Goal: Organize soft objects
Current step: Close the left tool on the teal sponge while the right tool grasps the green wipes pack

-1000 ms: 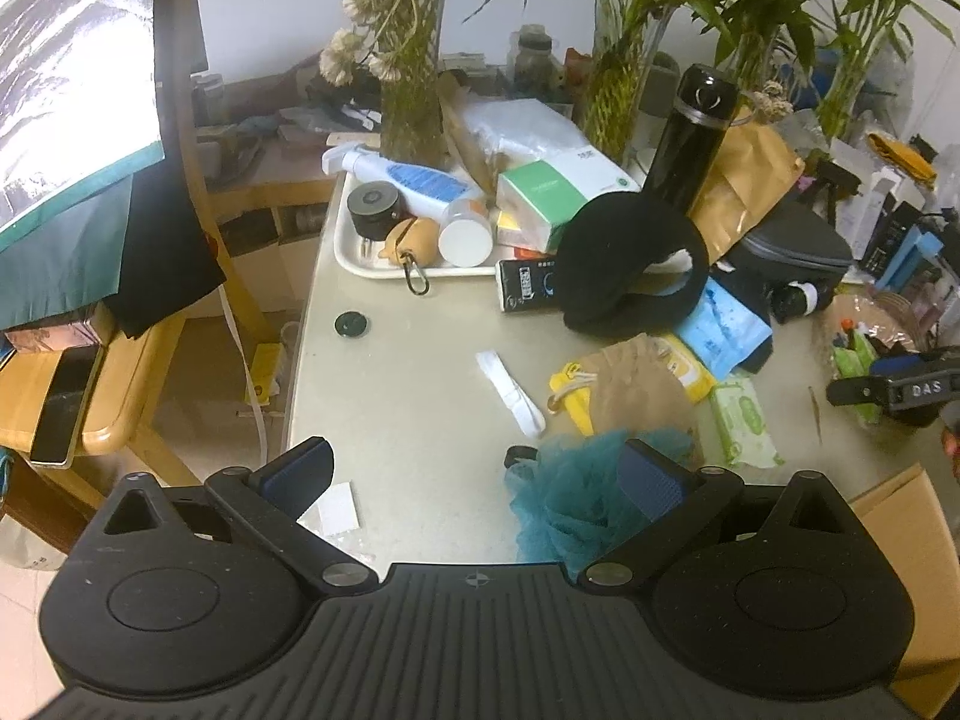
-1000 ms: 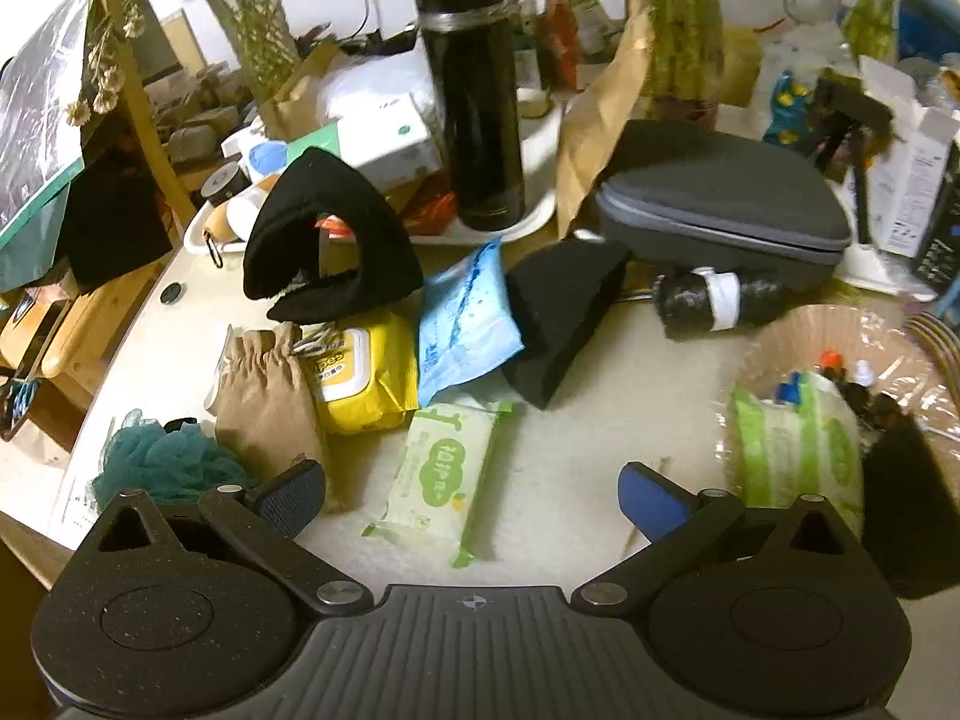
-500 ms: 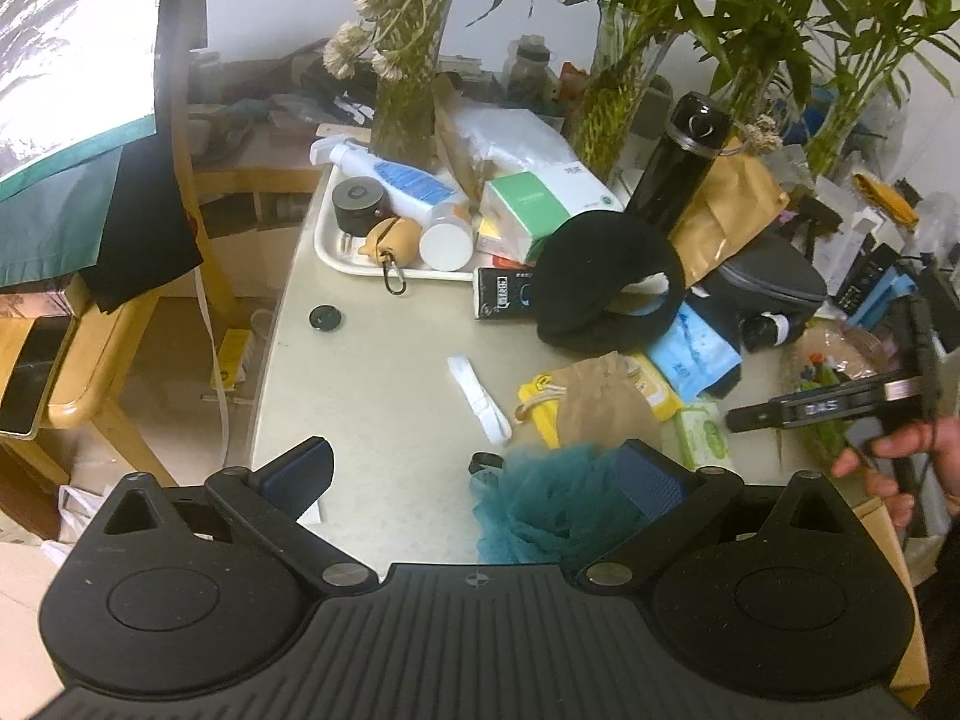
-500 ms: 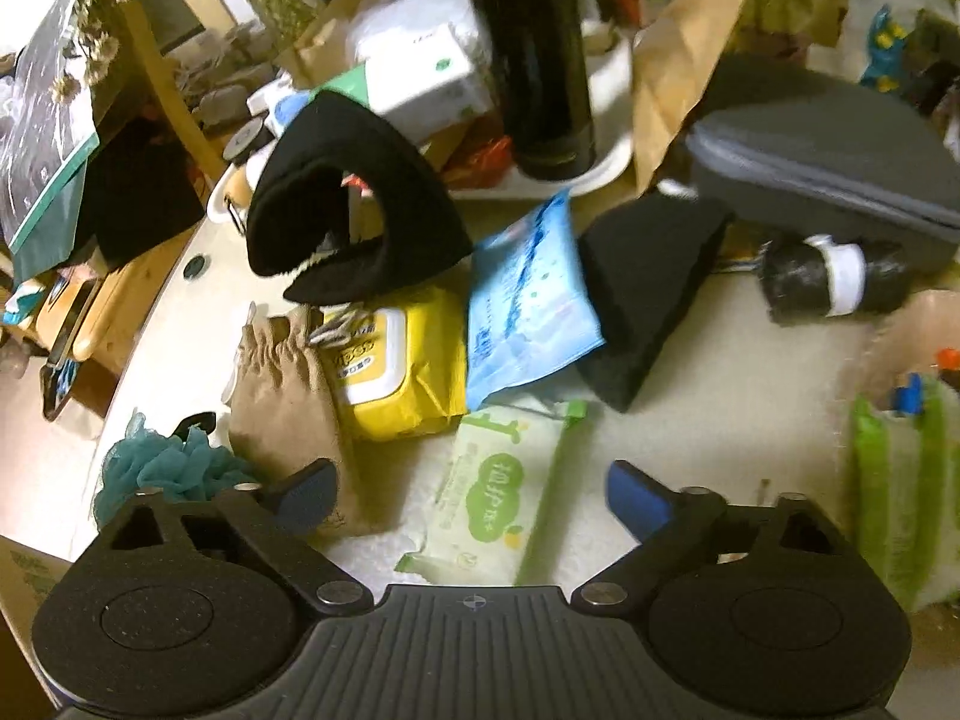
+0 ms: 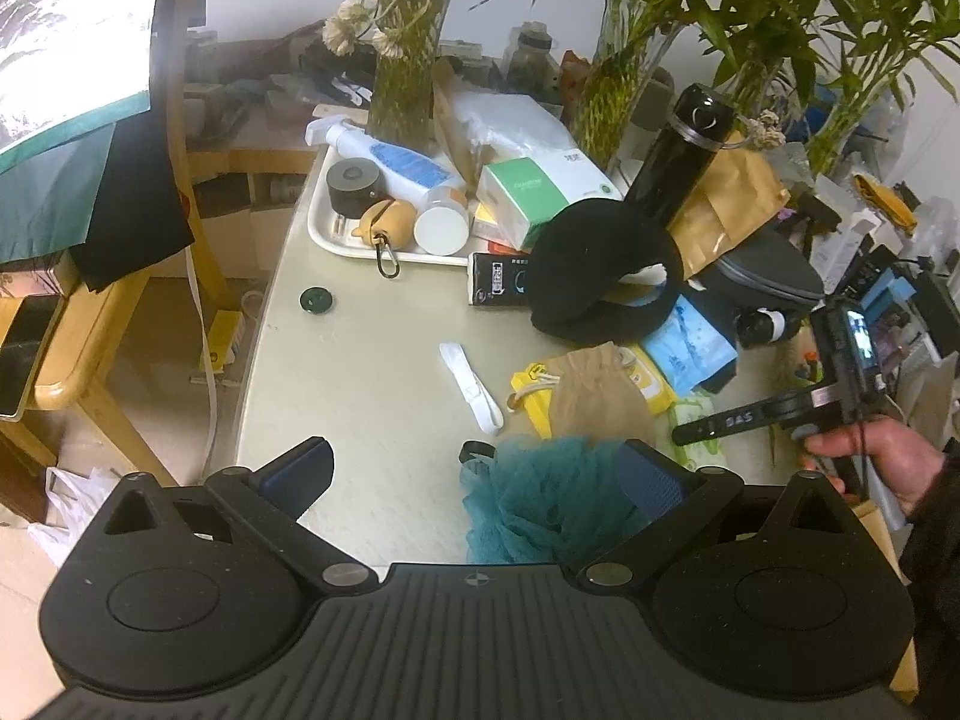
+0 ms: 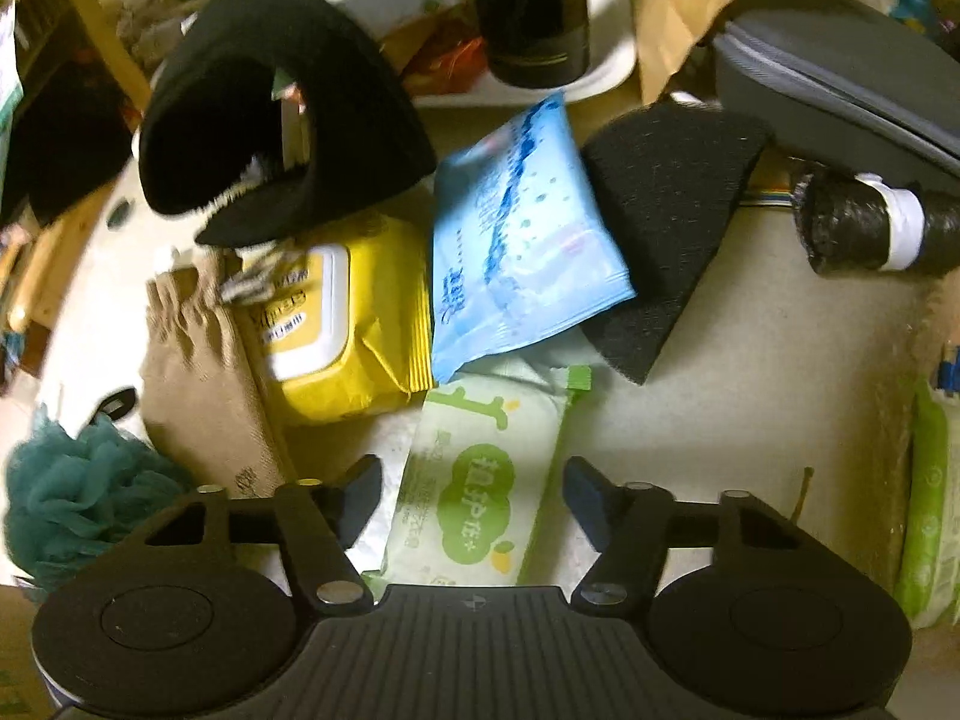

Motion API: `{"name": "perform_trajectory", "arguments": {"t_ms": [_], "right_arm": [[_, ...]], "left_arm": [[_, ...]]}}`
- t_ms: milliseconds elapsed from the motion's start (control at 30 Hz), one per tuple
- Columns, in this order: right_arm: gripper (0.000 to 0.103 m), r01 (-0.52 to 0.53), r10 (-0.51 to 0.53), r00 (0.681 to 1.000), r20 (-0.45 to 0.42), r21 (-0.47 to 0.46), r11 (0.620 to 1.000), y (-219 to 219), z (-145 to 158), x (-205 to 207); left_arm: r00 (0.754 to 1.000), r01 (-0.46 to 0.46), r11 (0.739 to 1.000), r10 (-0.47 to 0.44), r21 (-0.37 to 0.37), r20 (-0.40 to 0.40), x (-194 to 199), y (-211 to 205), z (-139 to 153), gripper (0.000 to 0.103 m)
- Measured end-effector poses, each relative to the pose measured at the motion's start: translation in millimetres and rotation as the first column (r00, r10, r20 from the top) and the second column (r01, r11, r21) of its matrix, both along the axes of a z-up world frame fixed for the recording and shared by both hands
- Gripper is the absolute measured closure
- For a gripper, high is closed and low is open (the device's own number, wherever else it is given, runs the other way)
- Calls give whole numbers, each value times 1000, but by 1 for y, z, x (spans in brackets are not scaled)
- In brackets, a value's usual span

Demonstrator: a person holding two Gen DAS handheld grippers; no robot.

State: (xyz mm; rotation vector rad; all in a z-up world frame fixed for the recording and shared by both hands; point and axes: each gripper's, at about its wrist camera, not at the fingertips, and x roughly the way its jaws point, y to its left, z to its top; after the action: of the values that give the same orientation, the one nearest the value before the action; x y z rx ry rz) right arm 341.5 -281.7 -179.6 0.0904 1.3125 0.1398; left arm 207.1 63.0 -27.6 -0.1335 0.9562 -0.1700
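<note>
Since a second ago my right gripper has dropped in close over the pile, and its jaws have just been closing. They're still apart, with the green wipes pack lying between them, pads not pressing on it as far as I can see. My left gripper hasn't really gone anywhere; its fingers sit wide apart with nothing clamped, and the teal bath pouf lies by the right-hand finger at the near table edge.

Count of the soft stuff in the right view: three wipes packs (green, a yellow wipes pack and a blue wipes pack), one tan drawstring pouch, one black neck pillow, one black cloth, one pouf. All of it's on the table, the packs overlapping each other. The person's hand holding the right gripper is now at the right edge of the left view.
</note>
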Motion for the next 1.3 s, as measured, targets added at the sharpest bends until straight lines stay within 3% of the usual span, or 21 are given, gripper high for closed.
{"name": "perform_trajectory", "arguments": {"t_ms": [133,200,467,667,1000,1300], "right_arm": [[43,-35,35,999,-1,-83,996,12,-2,-1],[48,-24,24,1000,-7,-85,996,12,-2,-2],[51,-33,32,999,-9,-122,992,13,3,-6],[52,-17,20,999,32,-90,996,5,24,-19],[52,57,-57,977,207,6,998,-13,86,-55],[52,106,-130,947,294,97,990,-30,108,-82]], "left_arm": [[1000,-2,1000,2,0,-4,1,0,-1,0],[1000,-1,1000,1,-13,-7,1,0,-2,0],[1000,3,998,-3,-69,-2,0,3,-2,0],[1000,18,989,-20,-146,-12,2,5,-2,0],[994,73,987,-83,-144,-65,27,0,-11,0],[956,152,950,-211,-273,-202,66,-2,-46,0]]}}
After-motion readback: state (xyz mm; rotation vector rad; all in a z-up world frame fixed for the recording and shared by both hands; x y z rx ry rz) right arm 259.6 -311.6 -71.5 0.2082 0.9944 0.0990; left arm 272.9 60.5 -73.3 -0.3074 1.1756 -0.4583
